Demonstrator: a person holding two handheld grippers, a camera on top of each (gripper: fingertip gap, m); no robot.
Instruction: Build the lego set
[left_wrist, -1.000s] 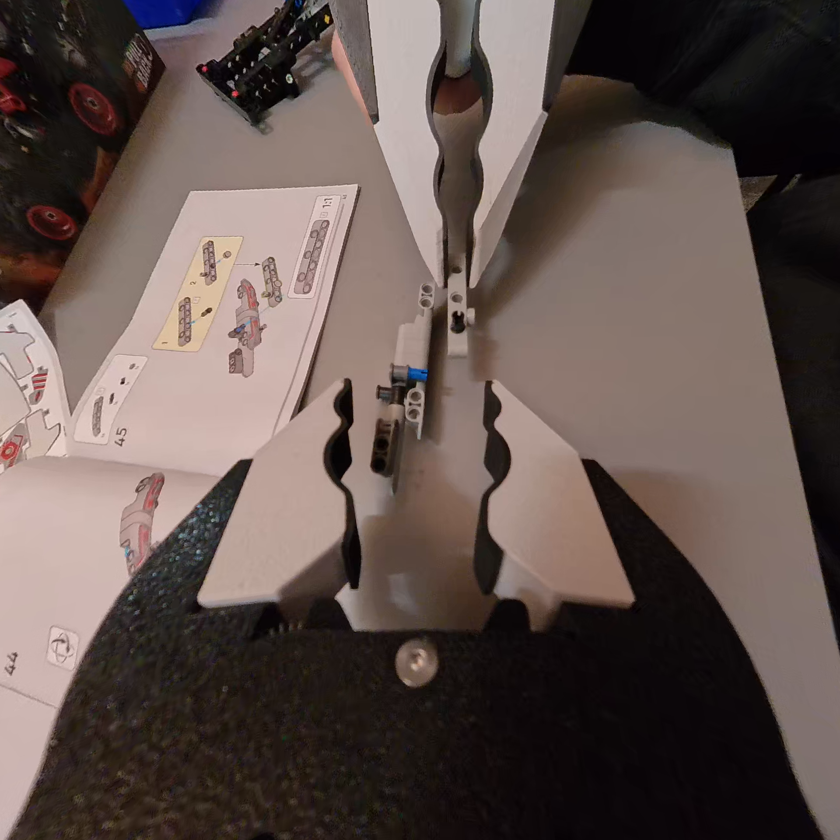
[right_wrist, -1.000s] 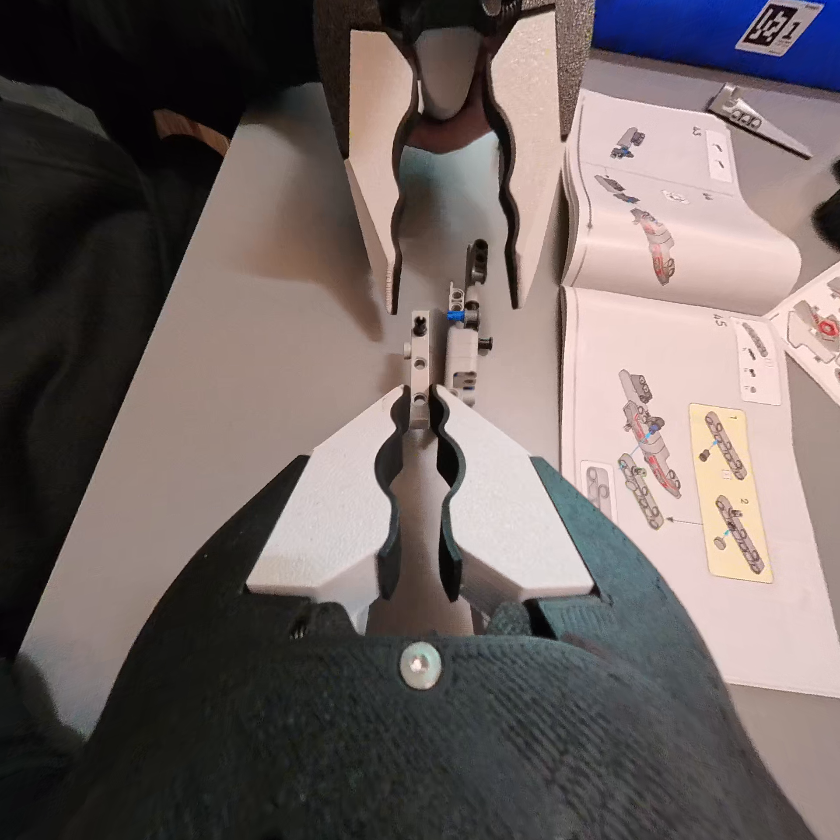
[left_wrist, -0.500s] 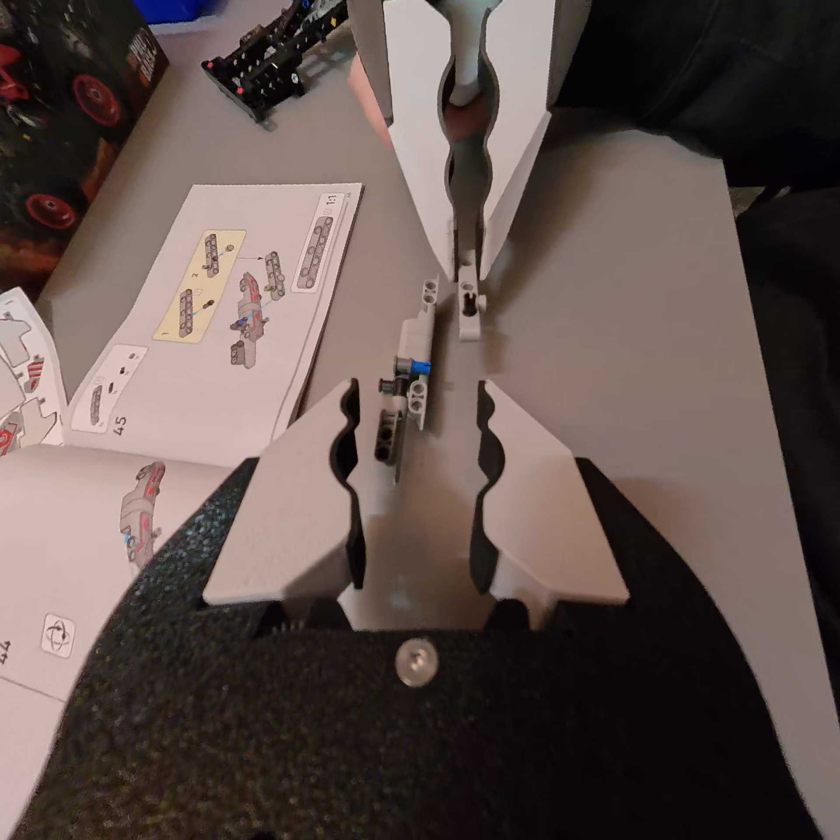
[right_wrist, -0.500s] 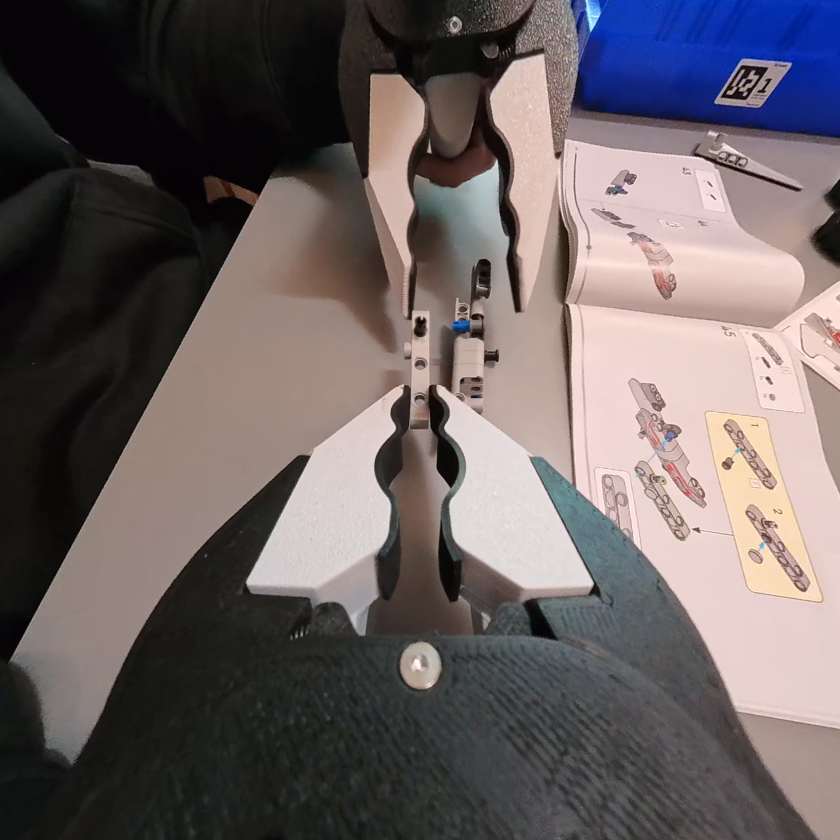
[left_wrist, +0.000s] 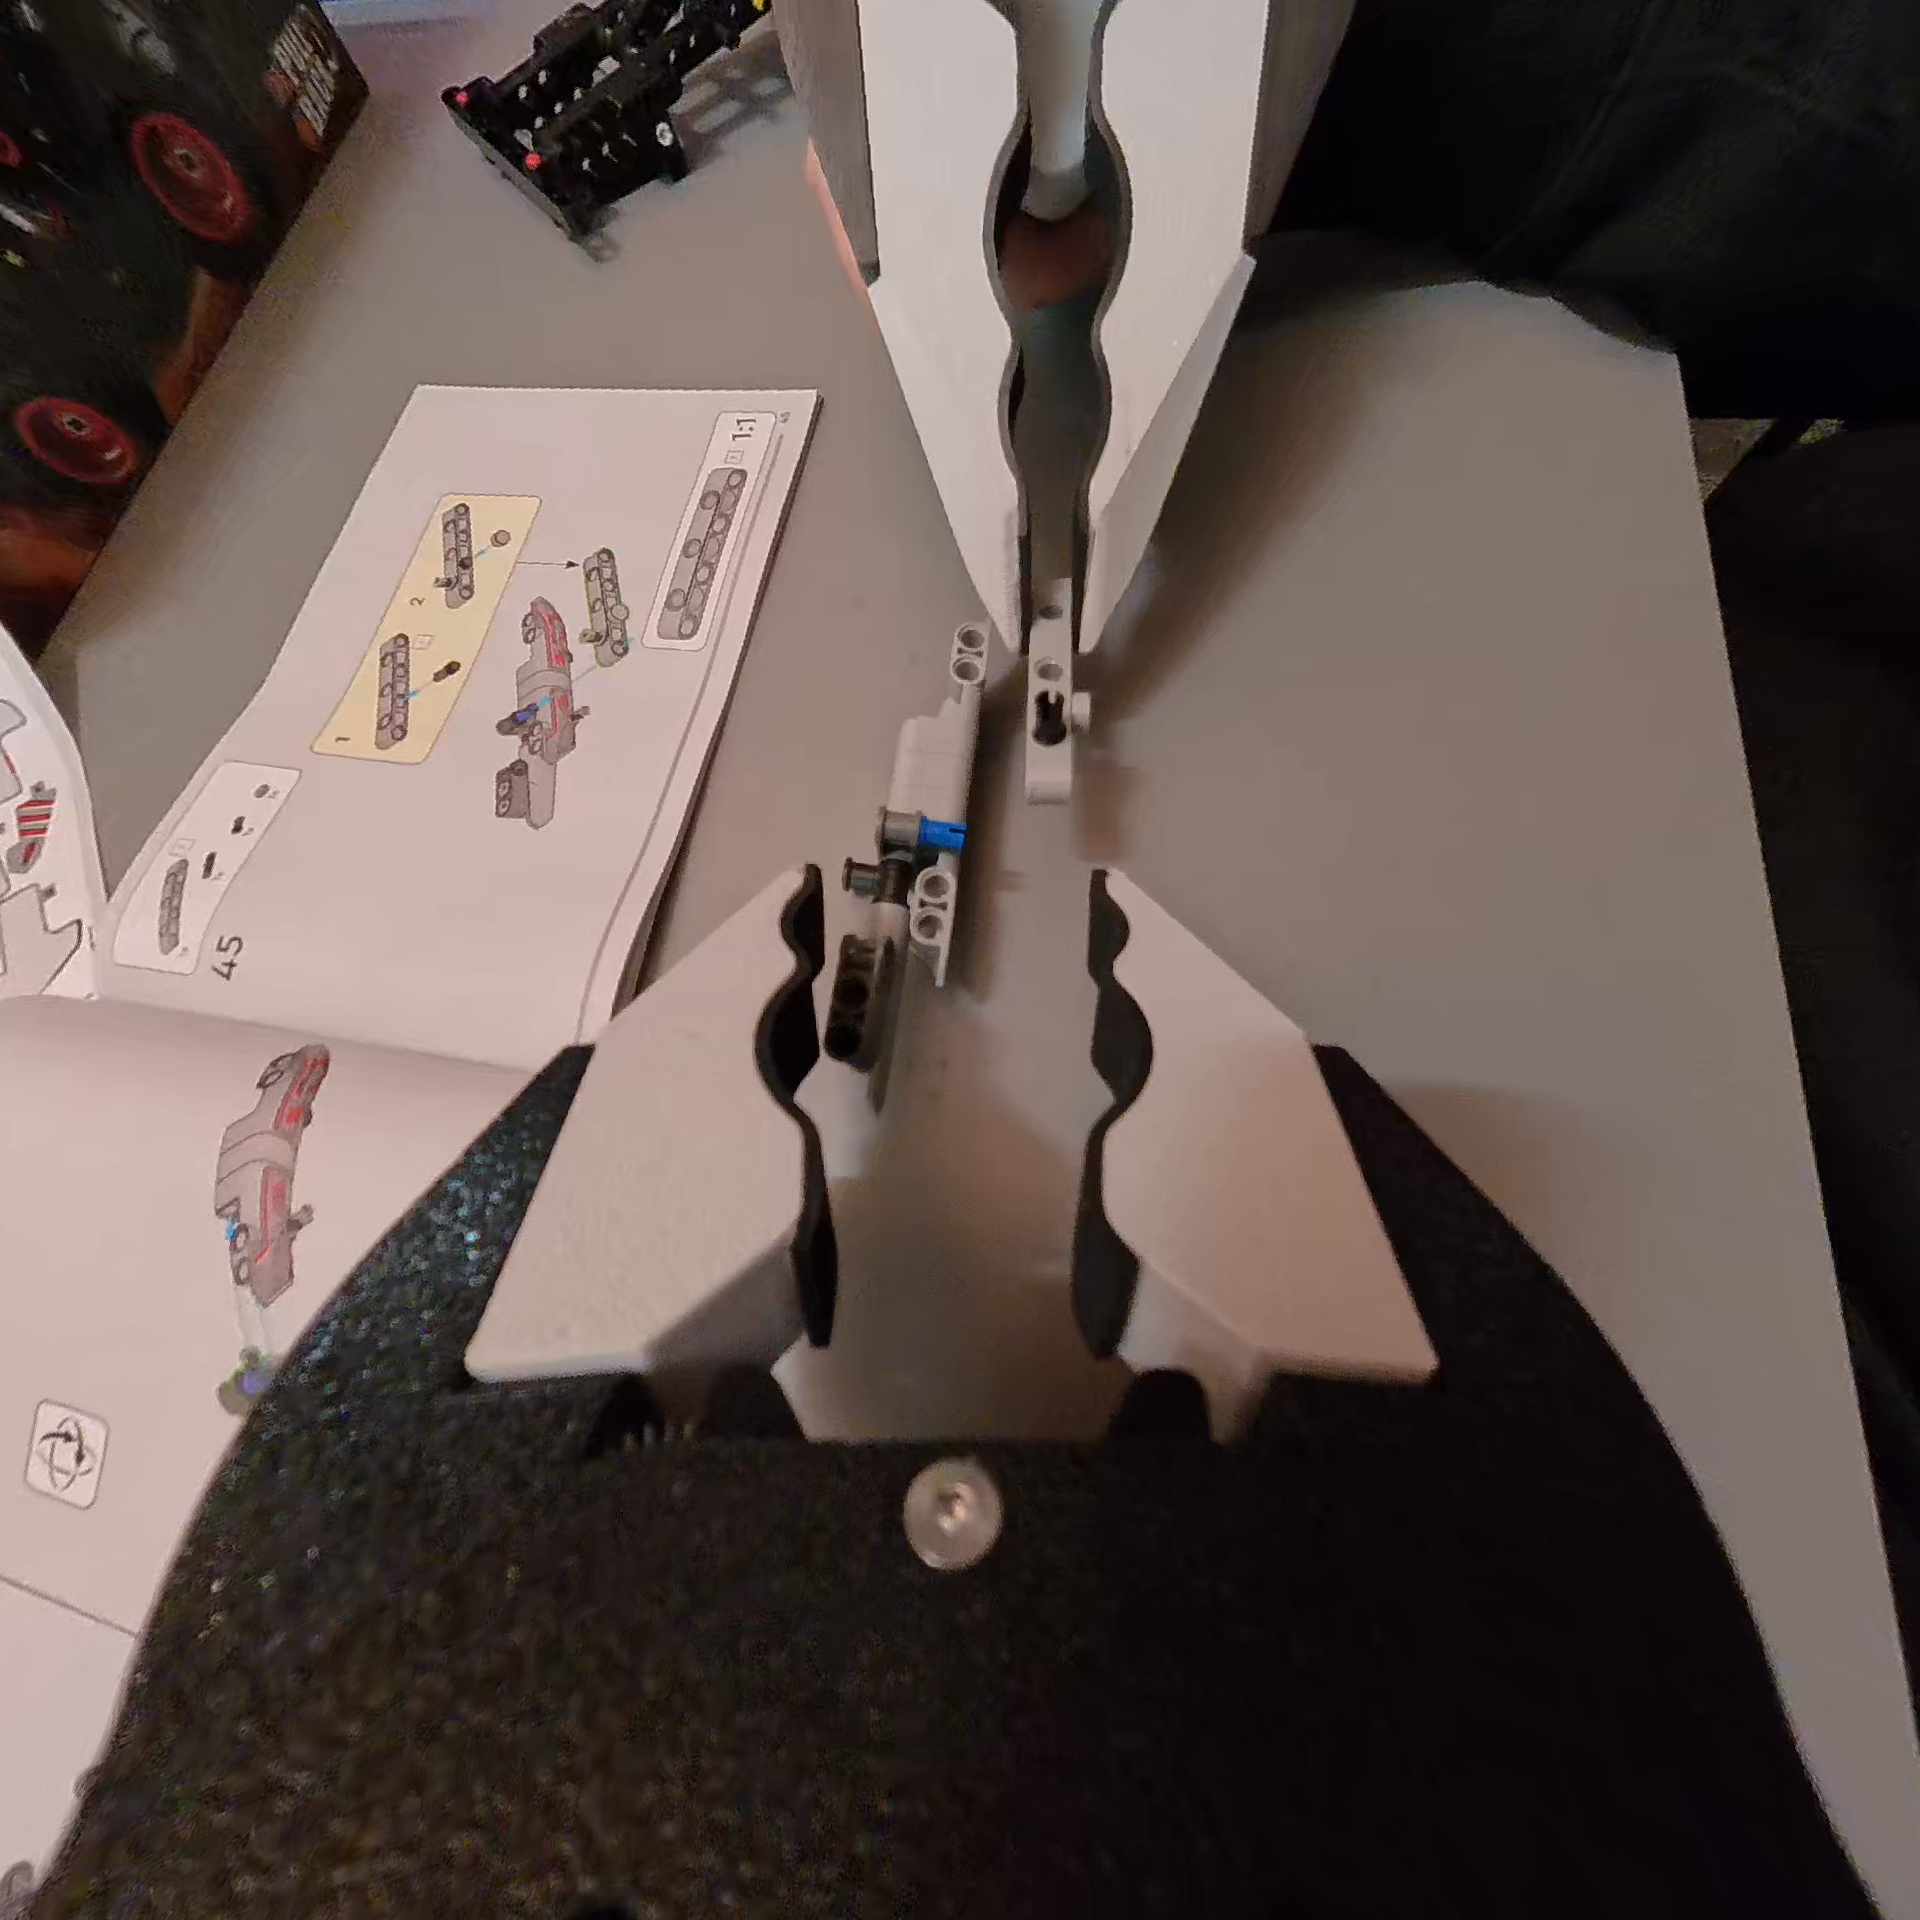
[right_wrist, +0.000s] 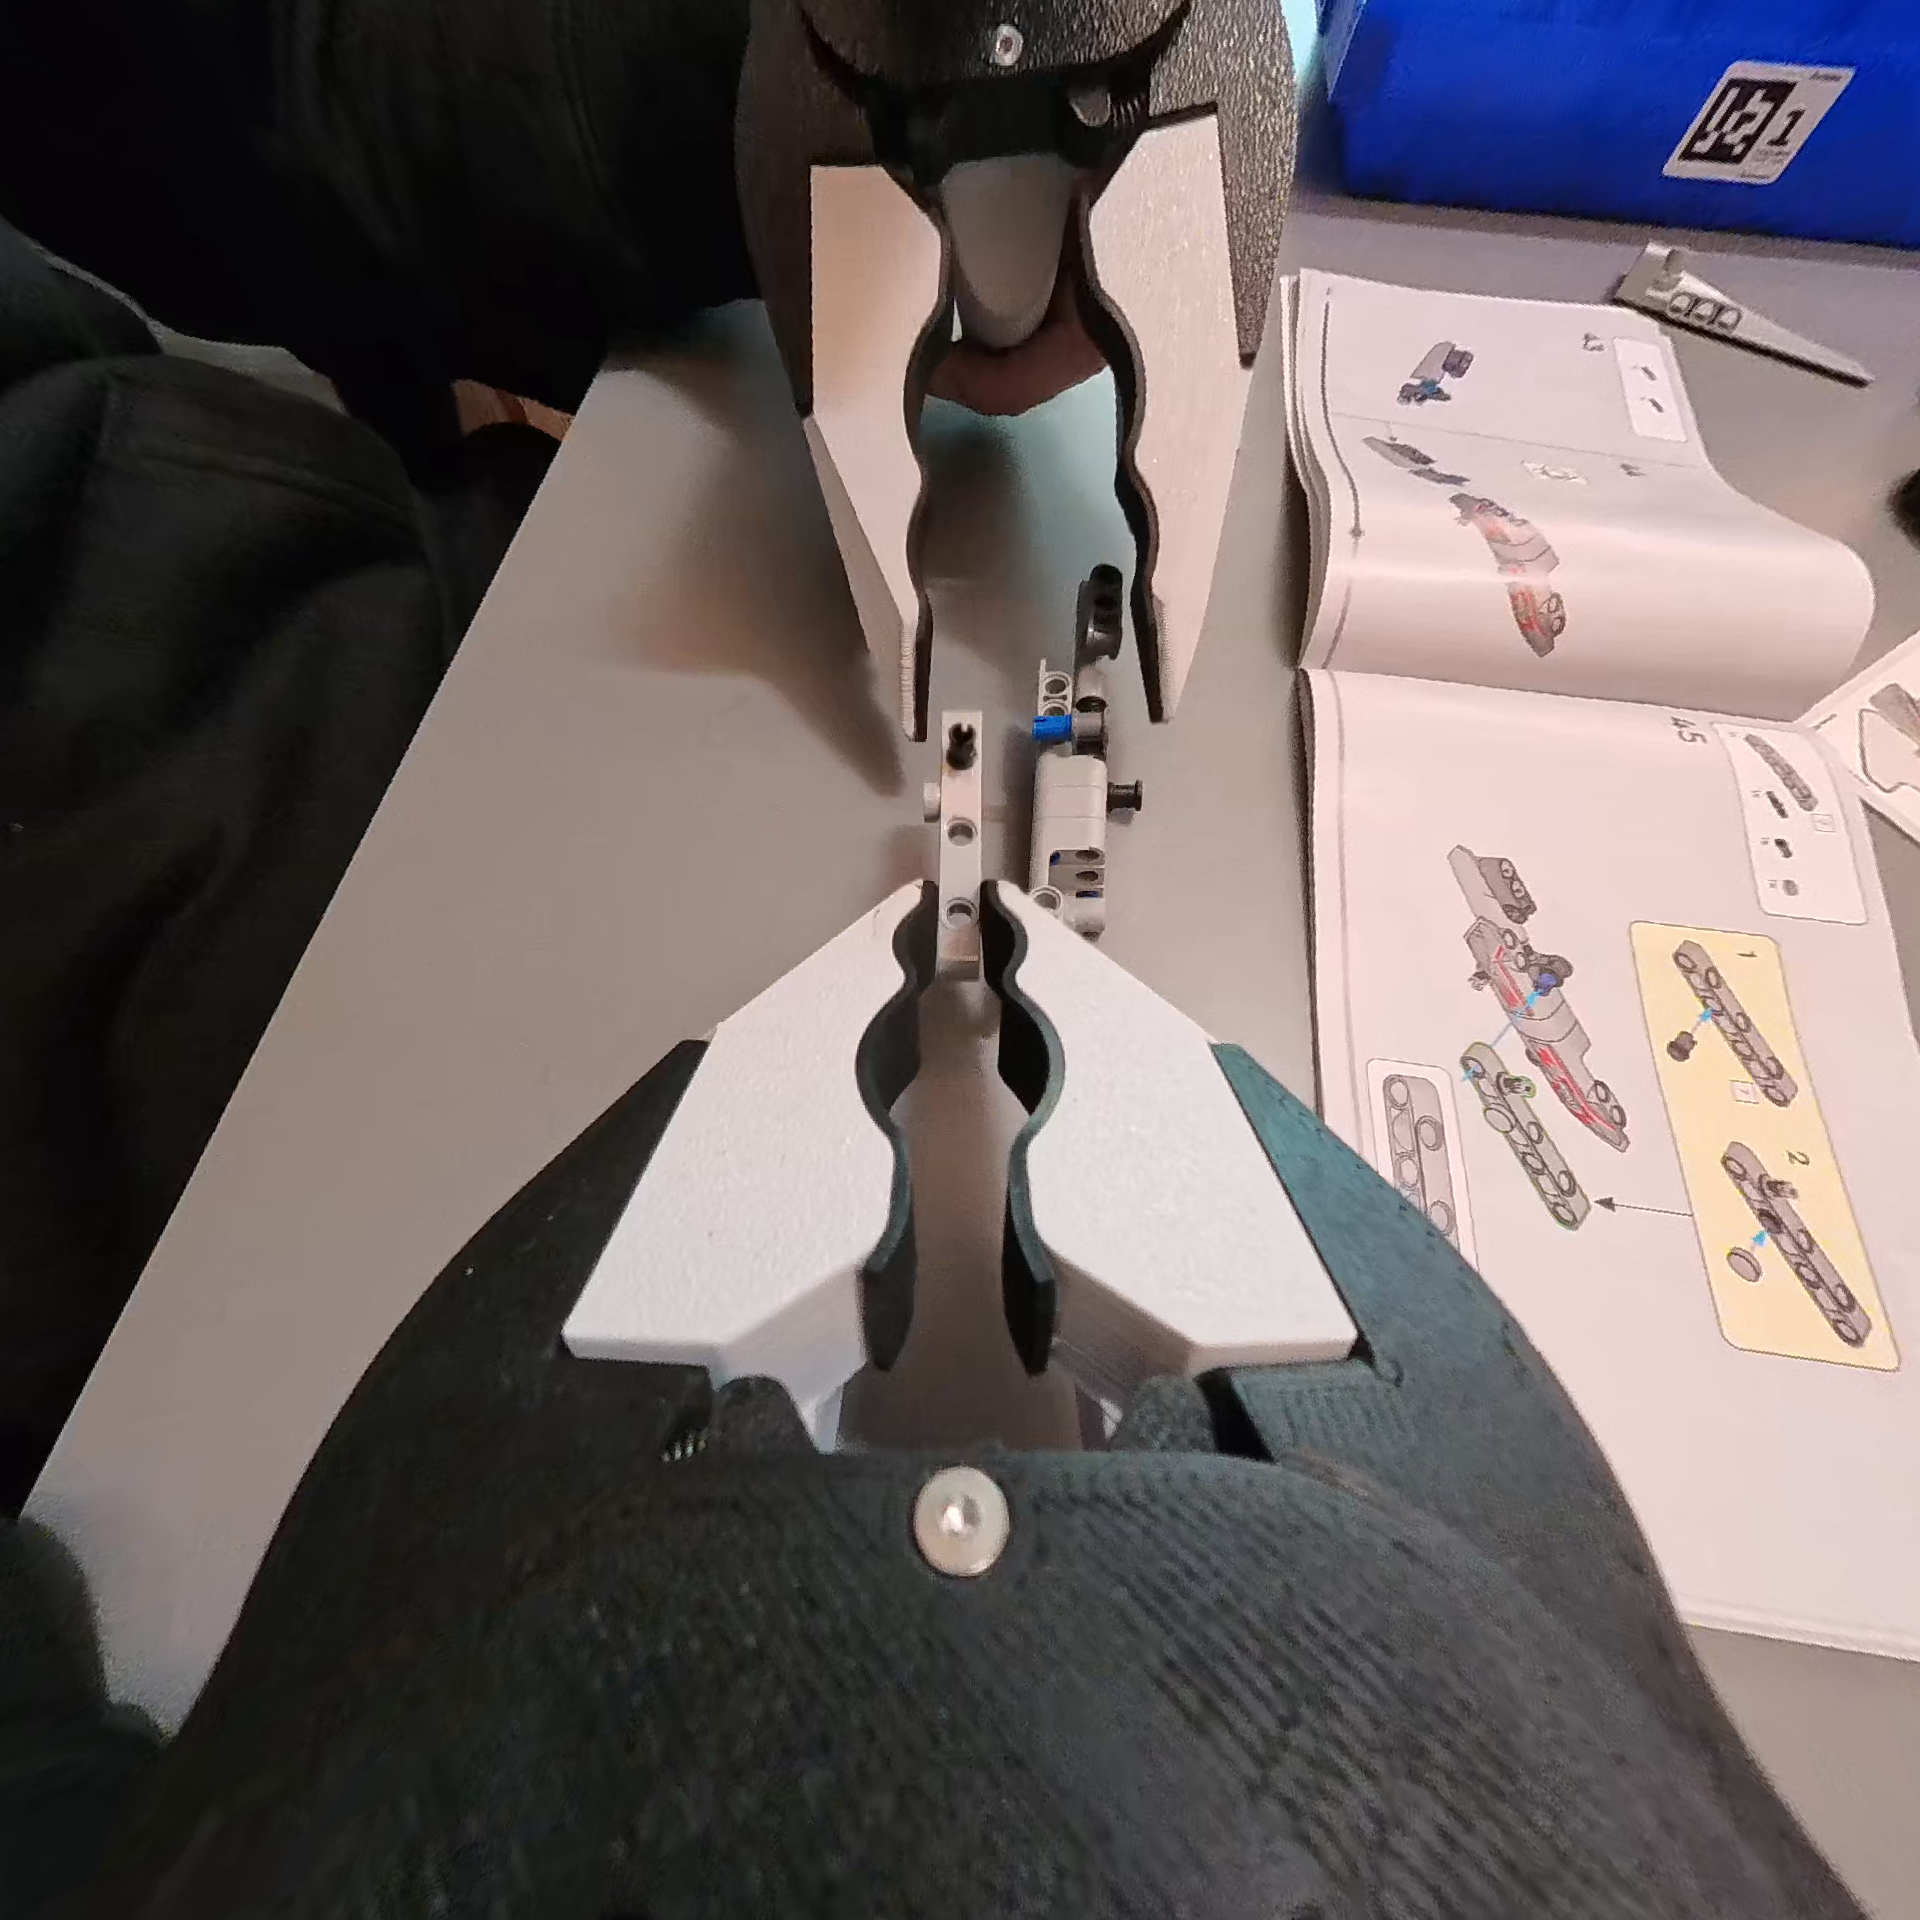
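Right tool (right_wrist: 964, 894) is clamped on a light grey lego beam (right_wrist: 960, 831); the beam sticks out fwd toward 12 o'clock, a black pin in its far hole. In the left wrist view the same beam (left_wrist: 1049, 717) hangs from the right tool's tips at 12 o'clock, just above the counter (left_wrist: 1403, 831).

Left tool (left_wrist: 951, 883) has its jaws well apart, nothing between the pads. The grey sub-assembly (left_wrist: 914, 831) w/ blue pin lies flat on the counter just beside the left finger, at approx 11 o'clock from the tool's gap. In the right wrist view that sub-assembly (right_wrist: 1070, 800) sits just right of the held beam, near but apart.

Edges: counter's edge runs along the 3 o'clock side in the left view and the 9 o'clock side in the right view, w/ dark cloth beyond it. Bare counter lies between that edge and the parts, so there is free room on that side.

Writing: the open instruction booklet (left_wrist: 468, 675) at 10 o'clock shows page nos. and step diagrams. The blue bin (right_wrist: 1610, 104) at 1 o'clock carries a square black-and-white marker tag.

Other things: black lego chassis (left_wrist: 592, 125) at 11 o'clock, dark set box (left_wrist: 135, 208) w/ red wheels at 10 o'clock, grey wedge piece (right_wrist: 1735, 317) near the bin. The booklet crowds the counter on the side away from the edge.
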